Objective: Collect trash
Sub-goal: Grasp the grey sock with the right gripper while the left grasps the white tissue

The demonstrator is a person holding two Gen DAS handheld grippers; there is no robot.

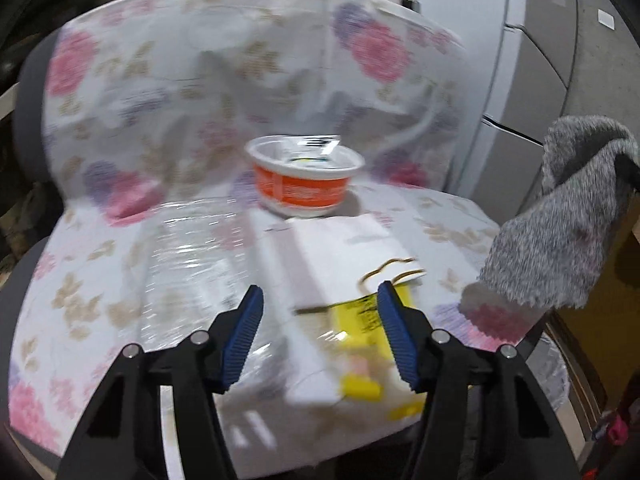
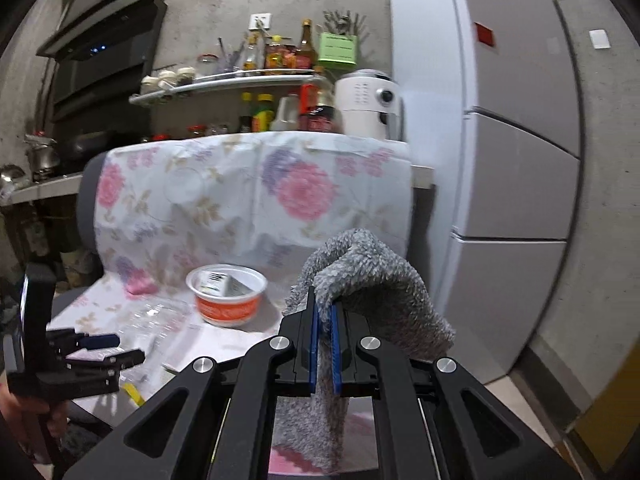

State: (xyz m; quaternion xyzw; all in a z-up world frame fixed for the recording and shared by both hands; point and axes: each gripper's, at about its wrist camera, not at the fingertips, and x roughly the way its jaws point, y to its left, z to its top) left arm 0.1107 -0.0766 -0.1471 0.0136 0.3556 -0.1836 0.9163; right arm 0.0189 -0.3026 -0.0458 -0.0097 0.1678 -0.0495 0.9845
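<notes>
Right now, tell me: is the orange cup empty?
No, the orange cup holds white printed packaging, seen over its rim in the right wrist view.

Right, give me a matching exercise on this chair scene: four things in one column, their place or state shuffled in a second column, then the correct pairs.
Things
1. grey cloth
2. orange-and-white tub
3. yellow-and-white wrapper
4. left gripper

Place or state
A. stands upright at the back of the seat, with a slip of paper inside
B. jaws apart, nothing pressed between the pads
C. pinched in the right gripper, hanging over it
D. lies flat at the front of the seat, under the open jaws

Pairs: 1-C, 2-A, 3-D, 4-B
</notes>
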